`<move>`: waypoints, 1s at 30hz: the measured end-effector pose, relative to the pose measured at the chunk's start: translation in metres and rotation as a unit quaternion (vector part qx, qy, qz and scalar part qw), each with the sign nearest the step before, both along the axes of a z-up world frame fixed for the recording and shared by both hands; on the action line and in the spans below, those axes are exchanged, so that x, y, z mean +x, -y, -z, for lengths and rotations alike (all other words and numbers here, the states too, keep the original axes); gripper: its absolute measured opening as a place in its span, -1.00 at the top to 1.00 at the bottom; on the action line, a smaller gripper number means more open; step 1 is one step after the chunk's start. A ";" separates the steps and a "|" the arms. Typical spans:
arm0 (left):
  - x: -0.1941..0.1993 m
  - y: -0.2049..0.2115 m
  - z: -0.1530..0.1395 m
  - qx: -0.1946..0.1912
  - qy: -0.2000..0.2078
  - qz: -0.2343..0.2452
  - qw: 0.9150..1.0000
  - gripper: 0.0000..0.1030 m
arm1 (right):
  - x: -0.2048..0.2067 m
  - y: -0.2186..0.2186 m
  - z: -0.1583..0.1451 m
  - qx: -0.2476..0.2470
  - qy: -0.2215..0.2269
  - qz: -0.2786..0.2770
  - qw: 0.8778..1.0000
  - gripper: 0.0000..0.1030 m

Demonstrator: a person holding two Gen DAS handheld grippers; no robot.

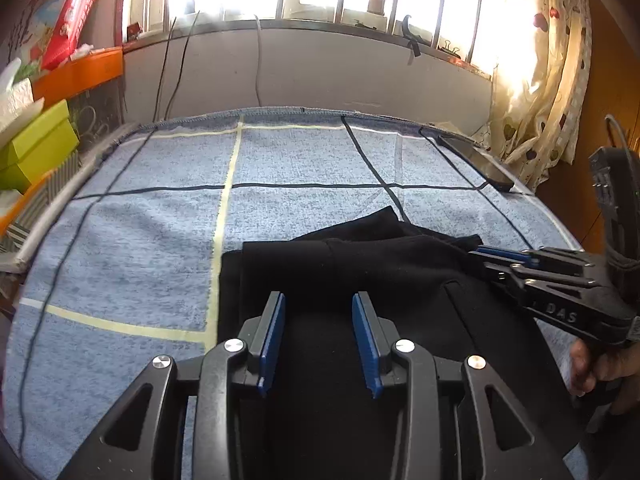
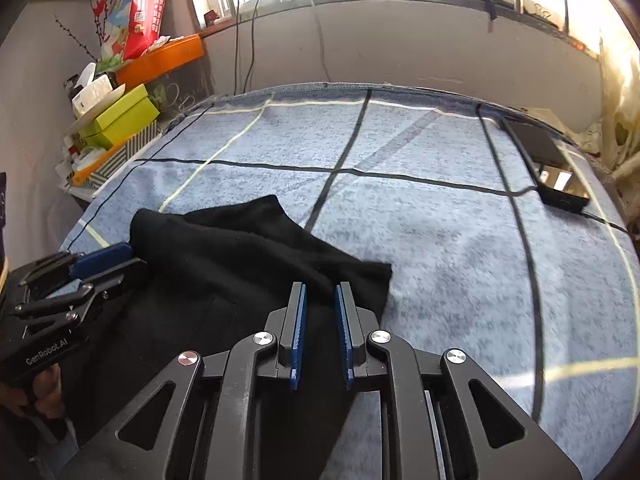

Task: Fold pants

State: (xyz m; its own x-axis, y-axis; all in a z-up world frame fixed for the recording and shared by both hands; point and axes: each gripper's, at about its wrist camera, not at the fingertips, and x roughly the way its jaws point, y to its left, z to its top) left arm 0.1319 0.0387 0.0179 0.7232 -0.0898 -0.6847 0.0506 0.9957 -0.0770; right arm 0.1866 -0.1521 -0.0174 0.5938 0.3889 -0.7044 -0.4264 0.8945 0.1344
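Observation:
Black pants (image 1: 352, 272) lie folded over on a blue checked cloth (image 1: 140, 240) that covers the table. They also show in the right wrist view (image 2: 224, 264). My left gripper (image 1: 319, 300) hovers over the pants' near left part with its blue pads (image 1: 276, 336) apart and nothing between them. My right gripper (image 2: 321, 292) stands open over the pants' right edge, with cloth showing below its pads (image 2: 299, 328). It also shows in the left wrist view (image 1: 484, 254), at the pants' right corner. The left gripper appears at the left in the right wrist view (image 2: 120, 258).
A black phone (image 2: 548, 164) lies at the far right of the cloth, with a thin black cable (image 2: 520, 188) running from it. Green and orange boxes (image 2: 120, 116) are stacked beyond the table's left edge. A wall and a bright window stand behind, curtains (image 1: 540, 100) at right.

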 end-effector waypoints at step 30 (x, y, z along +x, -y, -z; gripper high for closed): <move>-0.096 0.003 0.007 -0.006 -0.008 0.023 1.000 0.22 | -0.128 -0.022 0.003 -0.034 0.035 -0.032 0.998 0.44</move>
State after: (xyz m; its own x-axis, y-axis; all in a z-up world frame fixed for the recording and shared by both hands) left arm 0.0357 0.0359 0.0109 0.7074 -0.1311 -0.6946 0.0947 0.9914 -0.0907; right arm 0.0581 -0.1296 -0.0201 0.6170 0.3806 -0.6888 -0.4898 0.8708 0.0424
